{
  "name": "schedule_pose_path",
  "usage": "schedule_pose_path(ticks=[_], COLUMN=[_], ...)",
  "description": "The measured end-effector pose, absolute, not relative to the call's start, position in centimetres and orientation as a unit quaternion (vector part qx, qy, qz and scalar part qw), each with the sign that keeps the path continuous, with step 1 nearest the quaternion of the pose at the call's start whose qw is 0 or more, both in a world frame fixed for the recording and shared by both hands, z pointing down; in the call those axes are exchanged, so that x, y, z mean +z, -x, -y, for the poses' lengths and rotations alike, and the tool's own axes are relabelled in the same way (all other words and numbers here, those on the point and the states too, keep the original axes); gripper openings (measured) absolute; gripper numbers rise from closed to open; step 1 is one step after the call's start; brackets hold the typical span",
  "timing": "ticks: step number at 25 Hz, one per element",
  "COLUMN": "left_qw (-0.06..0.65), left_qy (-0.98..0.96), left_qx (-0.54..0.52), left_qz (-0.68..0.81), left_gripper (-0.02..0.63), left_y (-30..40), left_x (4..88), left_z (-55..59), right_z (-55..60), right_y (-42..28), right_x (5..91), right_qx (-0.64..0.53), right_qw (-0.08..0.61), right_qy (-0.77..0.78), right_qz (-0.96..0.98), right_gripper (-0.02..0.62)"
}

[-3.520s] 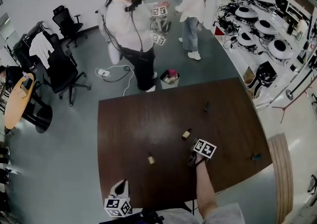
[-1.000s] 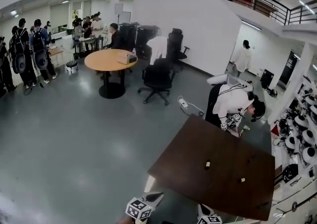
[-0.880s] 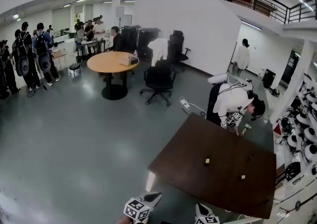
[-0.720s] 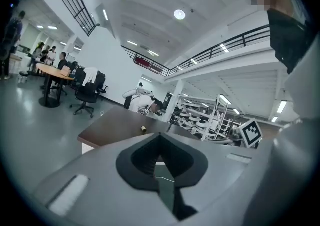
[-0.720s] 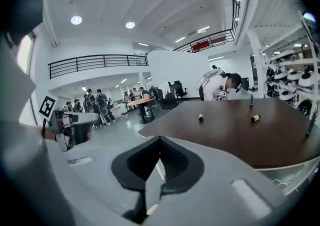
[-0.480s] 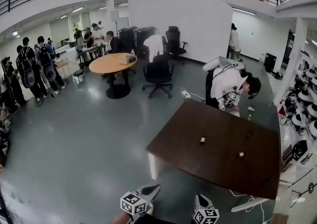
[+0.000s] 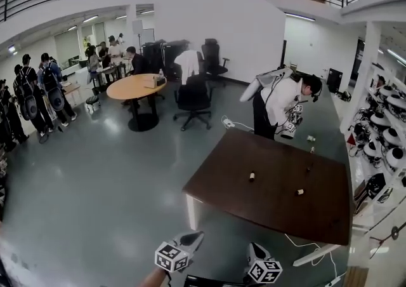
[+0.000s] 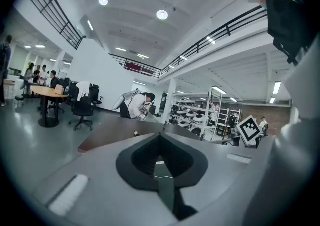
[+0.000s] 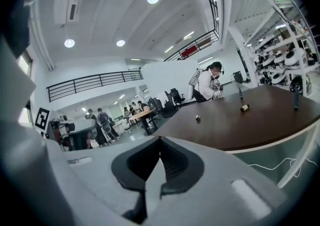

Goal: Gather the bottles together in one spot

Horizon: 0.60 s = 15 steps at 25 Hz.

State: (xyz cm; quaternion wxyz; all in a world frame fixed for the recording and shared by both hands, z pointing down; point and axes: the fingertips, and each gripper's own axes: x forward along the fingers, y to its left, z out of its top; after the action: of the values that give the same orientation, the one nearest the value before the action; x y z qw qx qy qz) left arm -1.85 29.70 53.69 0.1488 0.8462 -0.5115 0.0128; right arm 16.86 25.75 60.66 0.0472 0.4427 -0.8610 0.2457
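Note:
The dark brown table (image 7: 273, 209) stands a few steps ahead of me. Small bottles lie apart on it: one near the middle (image 7: 252, 177), one to its right (image 7: 299, 192), and two dark ones farther back (image 7: 309, 168). My left gripper (image 7: 193, 236) and right gripper (image 7: 252, 249) hang at the bottom of the head view, short of the table, both shut and empty. The right gripper view shows its closed tips (image 9: 160, 139) with the bottles (image 9: 197, 118) (image 9: 244, 107) beyond. The left gripper view shows its tips (image 8: 161, 135) together, with one bottle (image 8: 136, 133) far off.
A person in white (image 7: 279, 100) bends over the table's far side holding marker-cube grippers. A round wooden table (image 7: 134, 86) with office chairs (image 7: 193, 98) stands at the back left. Several people (image 7: 35, 89) wait at the left. Shelves of round devices (image 7: 380, 146) line the right.
A few seconds ago my right gripper was over the table beside the bottles; now I stand back from it. In the last second the person across has risen from a deep bend.

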Motion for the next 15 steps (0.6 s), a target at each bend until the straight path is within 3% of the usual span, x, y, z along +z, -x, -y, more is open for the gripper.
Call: schedule_pose_path(ticks=[15], left_qw=[0.13], left_qy=[-0.842], left_qx=[-0.002], left_qz=[0.523], left_gripper=[0.002], left_y=[5.7], left_x=[53.6], left_z=[-32.8], right_z=[-28.9], right_y=[-13.6], right_x=[58.2], right_qx=[0.21], right_qw=[0.055], right_qy=[-0.451], right_qz=[0.866], right_gripper=[0.002])
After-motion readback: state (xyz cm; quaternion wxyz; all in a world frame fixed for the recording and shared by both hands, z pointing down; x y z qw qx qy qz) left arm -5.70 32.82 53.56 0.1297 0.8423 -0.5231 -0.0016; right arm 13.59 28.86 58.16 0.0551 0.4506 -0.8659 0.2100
